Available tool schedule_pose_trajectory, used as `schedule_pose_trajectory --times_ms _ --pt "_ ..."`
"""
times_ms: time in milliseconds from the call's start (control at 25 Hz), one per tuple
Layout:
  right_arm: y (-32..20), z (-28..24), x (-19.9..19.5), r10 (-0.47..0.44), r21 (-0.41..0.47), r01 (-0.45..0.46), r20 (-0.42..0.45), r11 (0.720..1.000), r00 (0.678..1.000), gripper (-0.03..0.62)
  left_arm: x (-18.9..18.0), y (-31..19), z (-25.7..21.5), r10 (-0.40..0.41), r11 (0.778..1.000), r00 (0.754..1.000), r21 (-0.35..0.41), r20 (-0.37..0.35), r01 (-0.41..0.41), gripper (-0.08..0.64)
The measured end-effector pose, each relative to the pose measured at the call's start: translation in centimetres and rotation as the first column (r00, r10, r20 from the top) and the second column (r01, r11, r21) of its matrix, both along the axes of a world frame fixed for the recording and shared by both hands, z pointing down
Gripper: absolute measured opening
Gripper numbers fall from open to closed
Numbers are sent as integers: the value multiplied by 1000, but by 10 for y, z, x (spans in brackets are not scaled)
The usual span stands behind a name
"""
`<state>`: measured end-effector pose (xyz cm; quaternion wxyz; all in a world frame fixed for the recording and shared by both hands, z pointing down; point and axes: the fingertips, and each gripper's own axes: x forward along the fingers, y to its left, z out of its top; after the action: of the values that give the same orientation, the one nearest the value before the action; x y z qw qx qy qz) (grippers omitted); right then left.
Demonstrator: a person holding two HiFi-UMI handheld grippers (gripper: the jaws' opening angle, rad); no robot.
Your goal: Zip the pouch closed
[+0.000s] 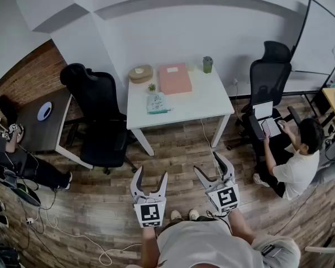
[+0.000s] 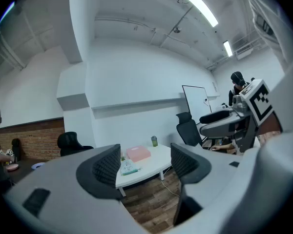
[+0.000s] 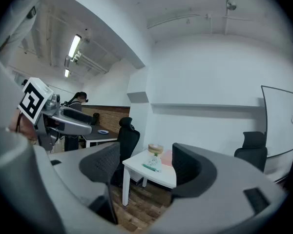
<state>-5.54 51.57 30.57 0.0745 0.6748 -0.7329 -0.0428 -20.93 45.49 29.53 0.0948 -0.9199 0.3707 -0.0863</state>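
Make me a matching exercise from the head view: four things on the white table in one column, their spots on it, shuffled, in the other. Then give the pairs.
Things
1. pouch
2. pink box
3. green cup
4. tan round container

Spots on the white table, seen from the head view
A. far right corner
B. far left corner
C. by the near edge, left of the middle
D. far half, around the middle

Pairs: 1-C, 2-D, 3-A, 4-B
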Motion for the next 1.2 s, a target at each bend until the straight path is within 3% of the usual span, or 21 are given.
schedule_pose_trajectory --times_ms 520,1200 --pt "2 -5 17 -36 24 36 30 999 999 353 22 13 -2 -33 999 999 13 1 33 310" --pt "-78 5 48 -8 -14 8 10 1000 1000 370 53 -74 3 -11 1000 1000 -2 -20 11 331"
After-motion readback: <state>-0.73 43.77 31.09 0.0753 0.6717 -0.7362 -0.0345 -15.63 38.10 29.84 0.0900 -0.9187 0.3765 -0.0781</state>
